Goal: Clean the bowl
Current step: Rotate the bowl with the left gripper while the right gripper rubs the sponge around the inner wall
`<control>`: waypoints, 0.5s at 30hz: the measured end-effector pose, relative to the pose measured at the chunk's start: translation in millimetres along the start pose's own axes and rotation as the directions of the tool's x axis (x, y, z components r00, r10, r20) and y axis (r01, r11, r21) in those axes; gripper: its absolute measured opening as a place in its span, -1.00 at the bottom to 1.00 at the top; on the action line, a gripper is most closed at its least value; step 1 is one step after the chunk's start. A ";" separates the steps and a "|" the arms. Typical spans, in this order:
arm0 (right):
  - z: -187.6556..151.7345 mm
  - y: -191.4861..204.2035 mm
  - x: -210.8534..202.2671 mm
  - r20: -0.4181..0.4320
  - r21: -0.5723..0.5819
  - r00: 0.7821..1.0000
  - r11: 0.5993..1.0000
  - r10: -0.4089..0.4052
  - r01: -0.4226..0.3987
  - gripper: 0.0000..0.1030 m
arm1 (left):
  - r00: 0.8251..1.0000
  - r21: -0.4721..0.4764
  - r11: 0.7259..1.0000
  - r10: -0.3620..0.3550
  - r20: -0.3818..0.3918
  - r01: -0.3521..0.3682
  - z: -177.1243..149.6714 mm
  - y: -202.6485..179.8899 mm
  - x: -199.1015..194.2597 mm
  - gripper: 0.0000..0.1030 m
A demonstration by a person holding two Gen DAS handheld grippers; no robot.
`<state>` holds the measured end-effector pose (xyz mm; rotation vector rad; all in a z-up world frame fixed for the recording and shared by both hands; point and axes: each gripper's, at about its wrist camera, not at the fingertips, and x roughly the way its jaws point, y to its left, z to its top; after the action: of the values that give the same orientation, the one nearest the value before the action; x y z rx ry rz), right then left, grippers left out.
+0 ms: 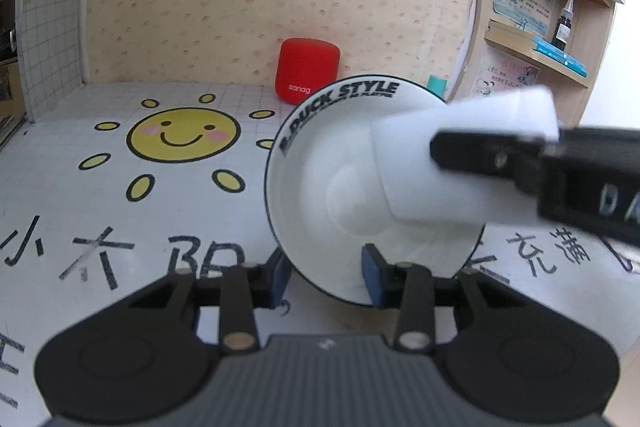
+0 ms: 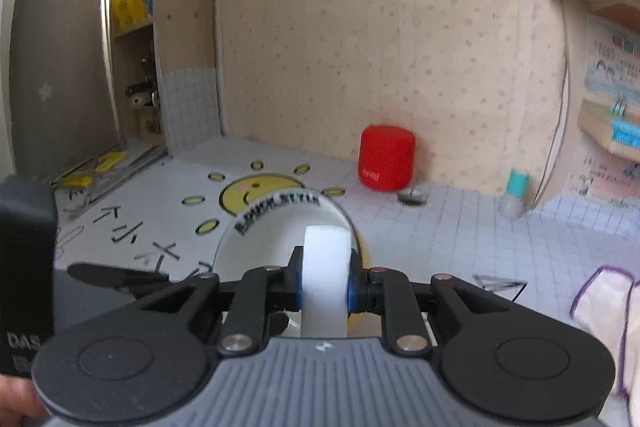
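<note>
Left gripper [image 1: 326,277] clamps glossy round bowl [image 1: 320,167]; right gripper [image 2: 323,291] pinches soft white sponge [image 2: 325,267].

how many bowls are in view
1. The white ceramic bowl with black lettering is tilted on its side, its rim gripped by the left tongs, while the right tongs press a white sponge block into it.
</note>
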<state>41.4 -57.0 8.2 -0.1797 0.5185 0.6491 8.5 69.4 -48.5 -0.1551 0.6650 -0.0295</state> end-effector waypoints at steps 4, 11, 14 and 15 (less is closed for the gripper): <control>-4.9 2.5 7.3 -0.024 -0.007 1.000 1.000 0.006 -0.006 -0.65 | 1.000 -0.013 1.000 -0.021 -0.007 0.021 1.7 4.8 -0.8 -0.30; -3.2 3.5 8.9 -0.031 -0.030 0.999 1.000 0.009 -0.010 -0.65 | 1.000 -0.021 1.000 0.010 -0.008 -0.010 10.3 15.1 5.4 -0.30; -3.4 3.6 9.3 -0.036 -0.036 0.999 0.999 0.010 -0.011 -0.65 | 1.000 -0.027 1.000 0.009 -0.005 -0.009 12.5 19.0 7.8 -0.30; -3.5 3.8 9.4 -0.037 -0.039 0.999 0.999 0.010 -0.012 -0.65 | 1.000 -0.028 1.000 0.006 -0.004 -0.006 12.8 20.0 8.4 -0.30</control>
<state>44.0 -50.1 0.3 -0.2260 0.5430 0.6677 22.6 90.3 -46.8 -0.1802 0.6696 -0.0143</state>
